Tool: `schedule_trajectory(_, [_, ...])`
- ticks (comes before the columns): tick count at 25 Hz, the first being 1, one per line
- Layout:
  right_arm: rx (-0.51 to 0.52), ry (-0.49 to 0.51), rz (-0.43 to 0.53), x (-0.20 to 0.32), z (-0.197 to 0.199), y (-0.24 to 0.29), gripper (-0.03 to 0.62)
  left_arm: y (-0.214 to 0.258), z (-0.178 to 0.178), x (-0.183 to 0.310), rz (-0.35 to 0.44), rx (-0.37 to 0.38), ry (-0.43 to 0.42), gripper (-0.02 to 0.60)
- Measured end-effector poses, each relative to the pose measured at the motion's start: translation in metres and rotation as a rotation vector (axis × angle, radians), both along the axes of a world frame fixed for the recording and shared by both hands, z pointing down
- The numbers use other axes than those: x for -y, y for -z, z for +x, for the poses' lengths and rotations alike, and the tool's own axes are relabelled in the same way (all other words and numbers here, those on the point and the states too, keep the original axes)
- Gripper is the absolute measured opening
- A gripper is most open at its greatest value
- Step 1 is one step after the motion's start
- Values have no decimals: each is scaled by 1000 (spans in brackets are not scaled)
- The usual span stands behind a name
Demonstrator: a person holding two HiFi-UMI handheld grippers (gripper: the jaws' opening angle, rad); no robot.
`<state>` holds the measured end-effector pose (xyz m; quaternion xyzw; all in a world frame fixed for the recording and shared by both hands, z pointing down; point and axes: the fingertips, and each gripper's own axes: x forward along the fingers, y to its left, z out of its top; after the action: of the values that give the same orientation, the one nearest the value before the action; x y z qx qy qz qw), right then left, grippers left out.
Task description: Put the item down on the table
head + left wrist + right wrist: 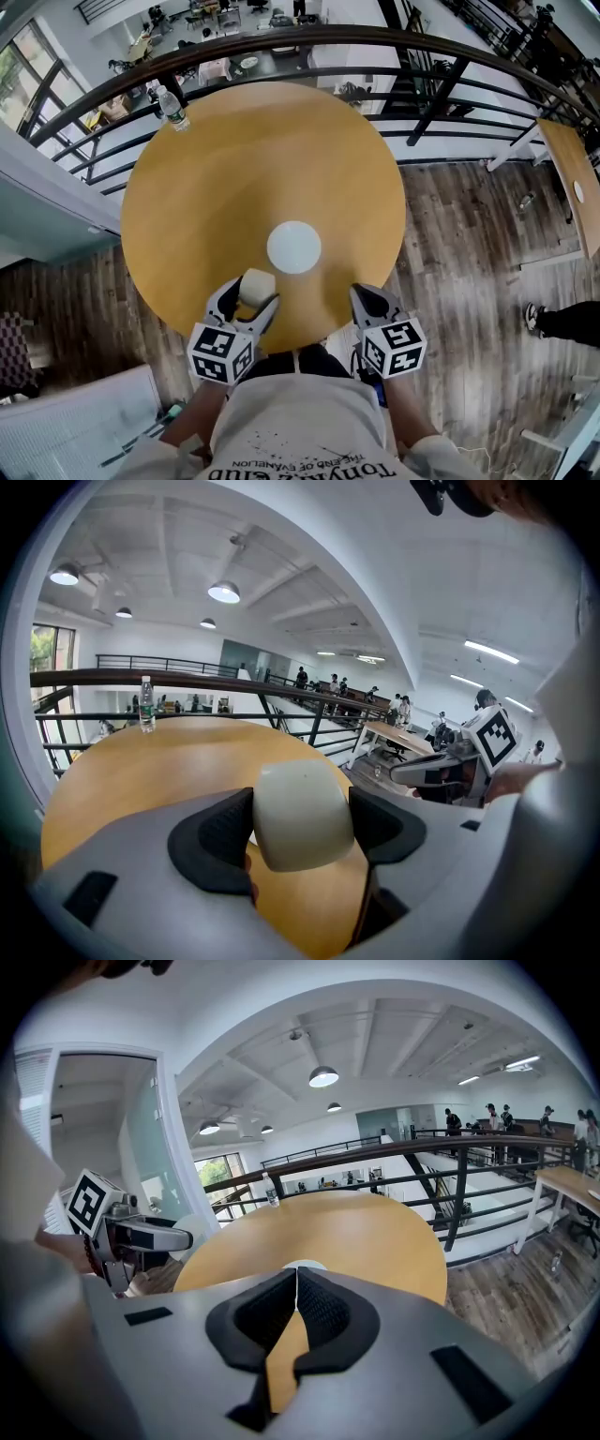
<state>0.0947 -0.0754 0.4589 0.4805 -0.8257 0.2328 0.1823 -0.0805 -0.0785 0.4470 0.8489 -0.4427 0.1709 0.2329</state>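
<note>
Item (302, 813), a cream rounded block, is sitting clamped between the jaws of the left gripper (246, 305), over the table (234, 169) edge at 6 o'clock, 7 o'clock from the white disc (293, 247). Right gripper (370, 300) is idling, jaws closed on nothing. Likely best: lowering to contact, then opening.

The item (302, 813), a smooth off-white block with rounded corners (its exact shape is hard to name), sits clamped between the left tool's (247, 300) dark jaws, over the near edge of the round wooden desk (234, 169).
</note>
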Motion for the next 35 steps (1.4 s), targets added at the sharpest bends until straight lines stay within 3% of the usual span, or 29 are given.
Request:
schedule_trajectory(20, [2, 56, -49, 73, -10, -38, 26, -58, 27, 73, -81, 47, -3, 333])
schedule_trajectory(35, [28, 65, -103, 90, -20, -65, 26, -108, 42, 95, -150, 110, -46, 333])
